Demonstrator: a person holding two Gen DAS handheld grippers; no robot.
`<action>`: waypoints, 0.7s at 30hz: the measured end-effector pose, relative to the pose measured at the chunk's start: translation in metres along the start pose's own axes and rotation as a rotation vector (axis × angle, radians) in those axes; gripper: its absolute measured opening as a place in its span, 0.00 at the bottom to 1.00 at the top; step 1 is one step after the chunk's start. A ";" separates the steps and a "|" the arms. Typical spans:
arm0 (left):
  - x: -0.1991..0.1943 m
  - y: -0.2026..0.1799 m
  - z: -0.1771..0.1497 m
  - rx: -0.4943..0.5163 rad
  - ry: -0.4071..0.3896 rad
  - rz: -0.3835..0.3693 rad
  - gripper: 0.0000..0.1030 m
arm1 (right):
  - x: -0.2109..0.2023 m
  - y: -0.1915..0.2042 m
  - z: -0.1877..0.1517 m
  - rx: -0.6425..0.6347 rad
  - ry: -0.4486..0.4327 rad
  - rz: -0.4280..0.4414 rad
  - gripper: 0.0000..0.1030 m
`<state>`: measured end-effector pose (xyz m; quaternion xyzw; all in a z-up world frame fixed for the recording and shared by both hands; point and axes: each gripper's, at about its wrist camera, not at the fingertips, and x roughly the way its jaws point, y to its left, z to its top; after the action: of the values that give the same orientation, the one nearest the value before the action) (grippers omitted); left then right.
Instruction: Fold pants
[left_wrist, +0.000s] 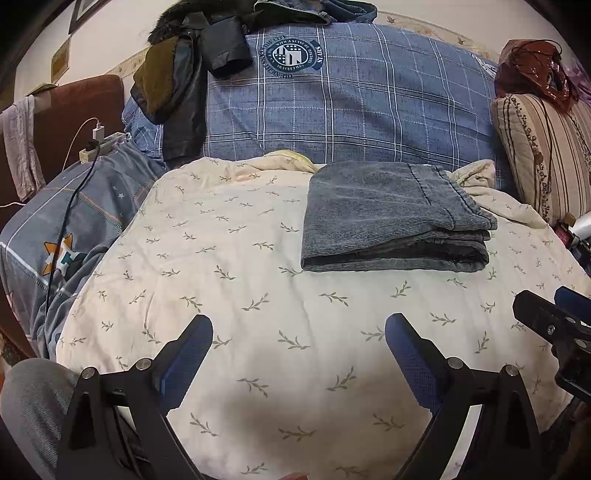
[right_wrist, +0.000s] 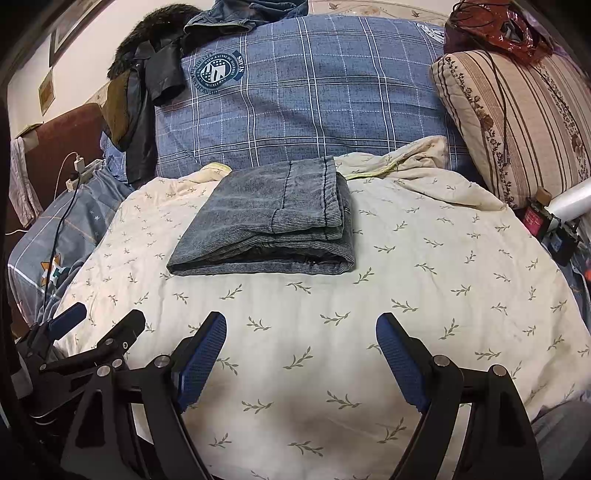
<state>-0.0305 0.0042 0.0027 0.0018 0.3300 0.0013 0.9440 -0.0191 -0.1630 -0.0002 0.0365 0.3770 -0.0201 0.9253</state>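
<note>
The pants look done — a tidy grey-blue bundle on the leaf-print quilt. From here the danger is a needless touch: a finger catching the loose top layer would drag the fold open. Both the left gripper and right gripper stand wide open and hold nothing — the bundle lies ahead of both, well apart from their fingertips.
</note>
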 end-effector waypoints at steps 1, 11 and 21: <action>0.000 0.000 0.000 0.001 0.000 0.000 0.93 | 0.000 0.000 0.000 0.000 0.000 0.000 0.82; 0.000 0.000 0.000 -0.001 0.001 -0.004 0.93 | 0.000 0.001 -0.001 -0.002 0.003 -0.003 0.82; 0.000 0.000 0.000 0.000 0.000 -0.004 0.93 | 0.001 0.001 -0.001 -0.006 0.004 -0.004 0.82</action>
<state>-0.0308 0.0042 0.0027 0.0012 0.3301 -0.0008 0.9439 -0.0190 -0.1615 -0.0014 0.0328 0.3790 -0.0206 0.9246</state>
